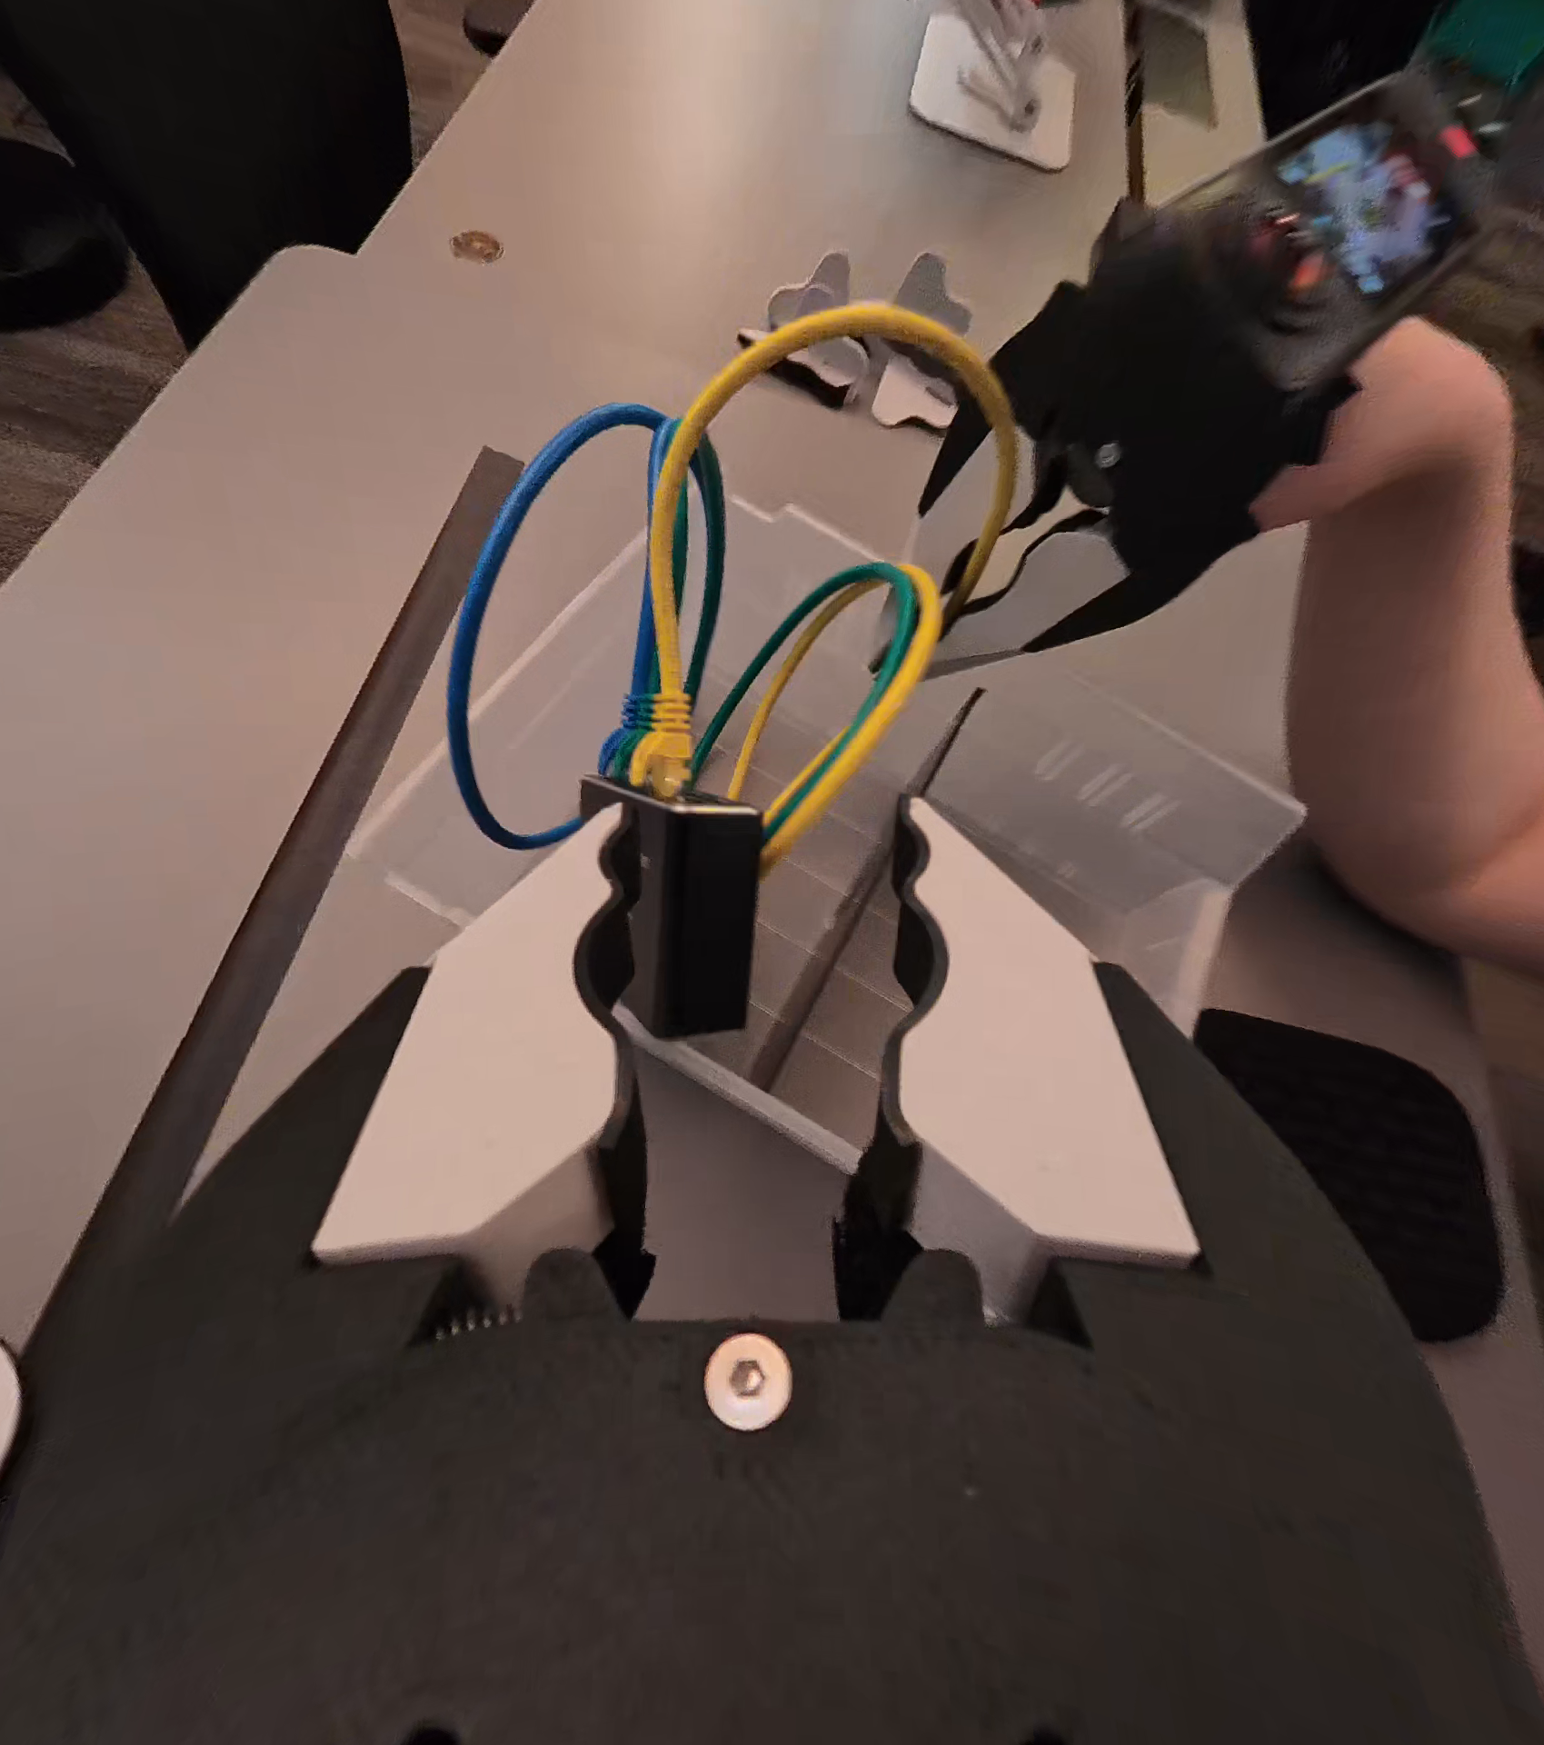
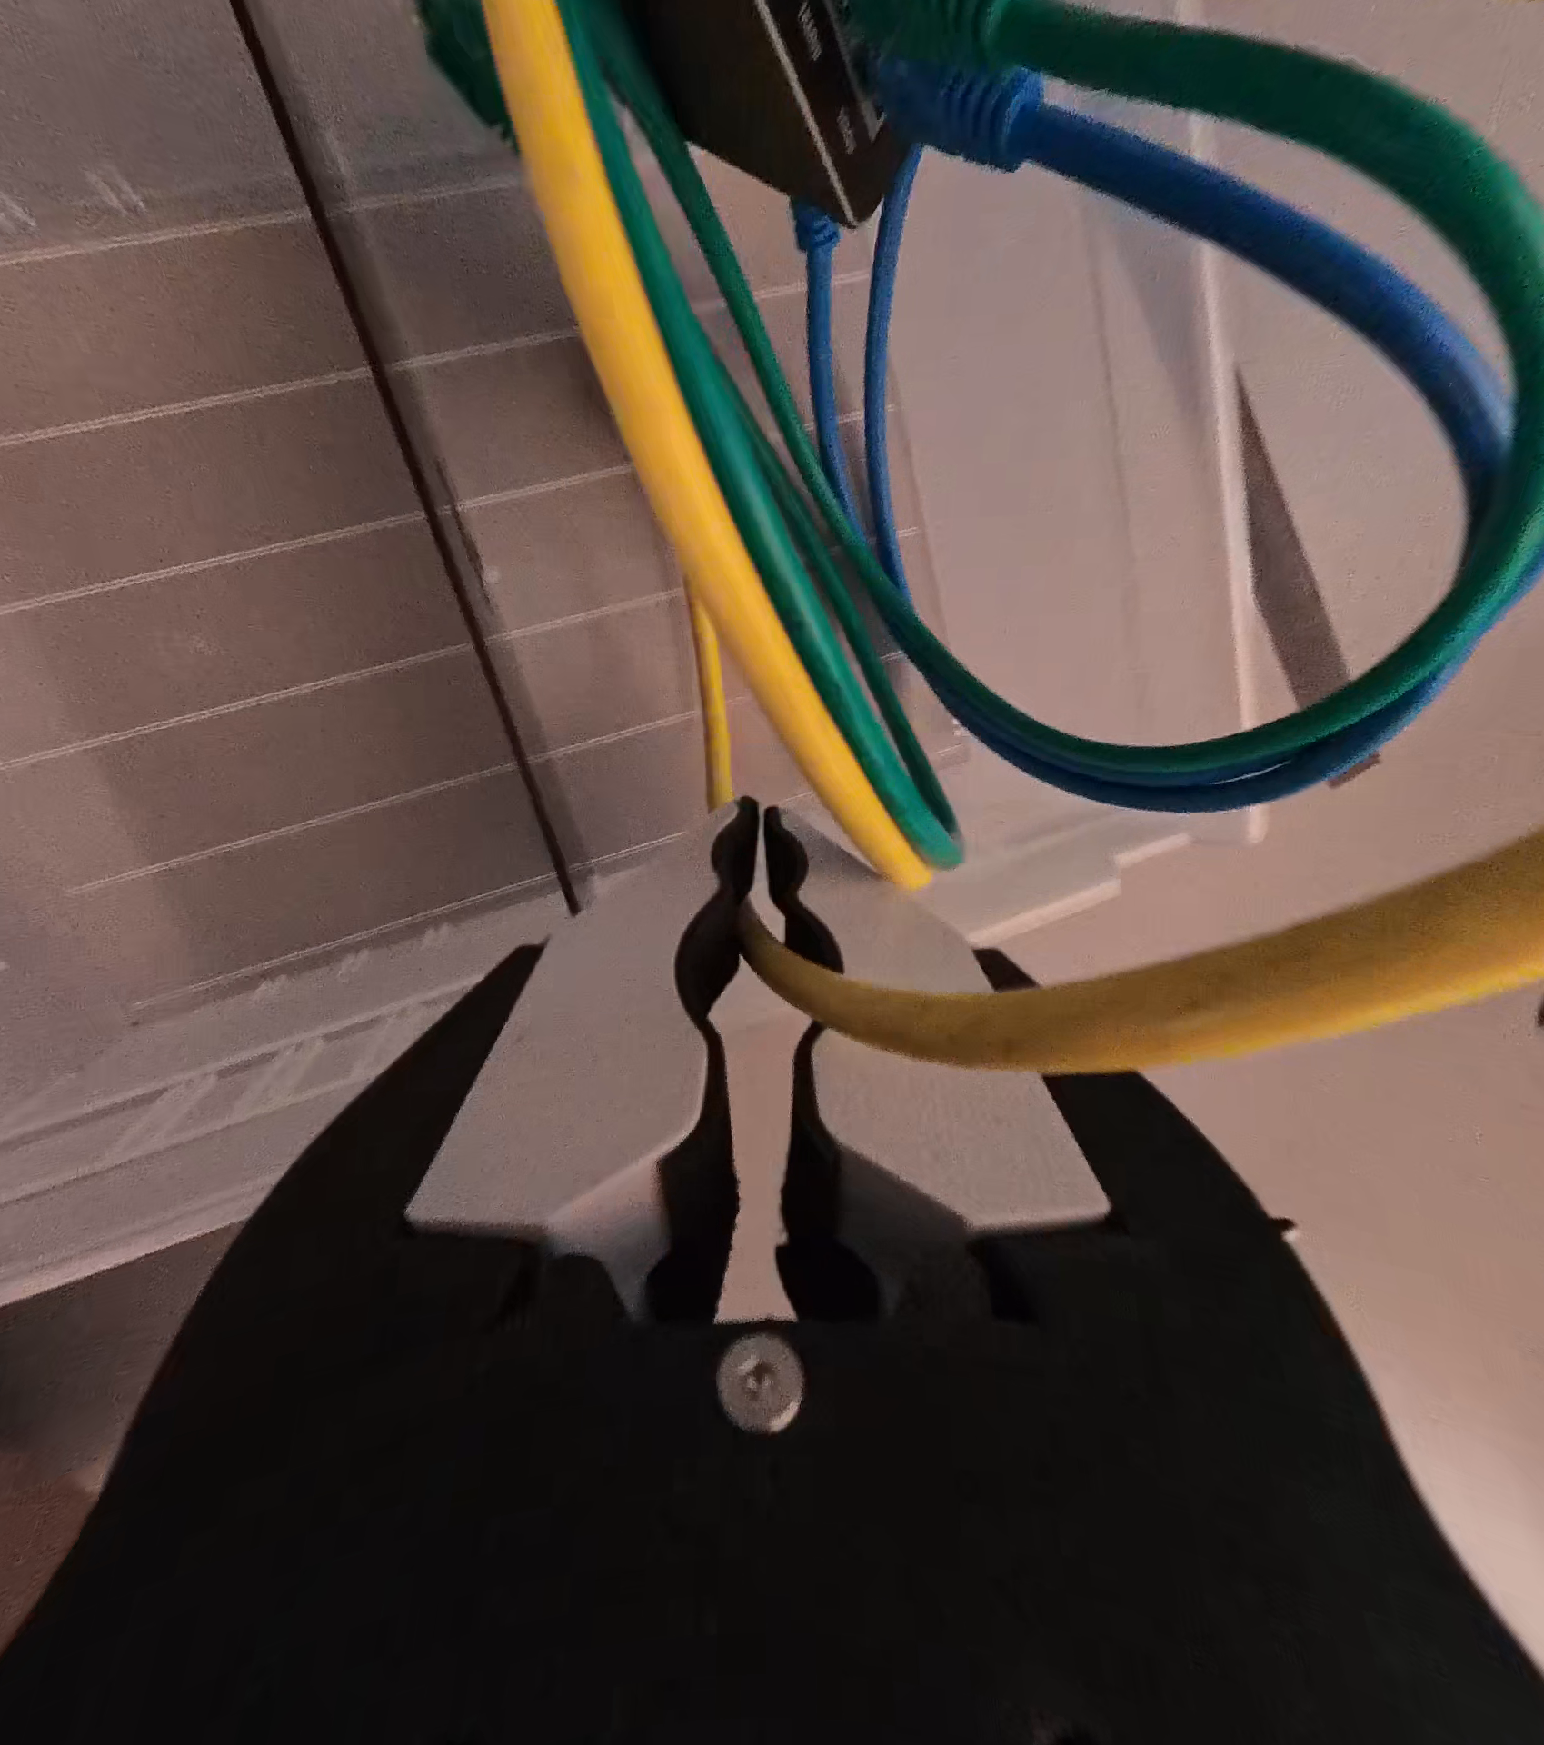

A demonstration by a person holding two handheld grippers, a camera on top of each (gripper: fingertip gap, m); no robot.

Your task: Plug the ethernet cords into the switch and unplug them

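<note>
A small black switch (image 1: 692, 916) sits upright between my left gripper's (image 1: 754, 831) fingers. It is against the left finger (image 1: 503, 1020), with a gap to the right finger, and the jaws stand wide apart. Blue (image 1: 475, 623), green (image 1: 843, 585) and yellow (image 1: 853, 321) ethernet cords loop up from its top ports. My right gripper (image 2: 754, 812) is shut on the yellow cord (image 2: 1221, 1001), which crosses a notch between its fingers. In the left wrist view it (image 1: 909, 652) is beyond the switch, to the right. The switch (image 2: 777, 104) also shows at the top of the right wrist view.
A clear plastic bin (image 1: 1127, 803) lies on the grey table (image 1: 654, 189) under the switch. A person's arm (image 1: 1410, 661) comes in from the right. White shaped pieces (image 1: 843, 349) and a white stand (image 1: 994, 94) are farther back. A black mesh chair (image 1: 1353, 1161) is at the right. Spacing between my two grippers at the tips: around 15 centimetres.
</note>
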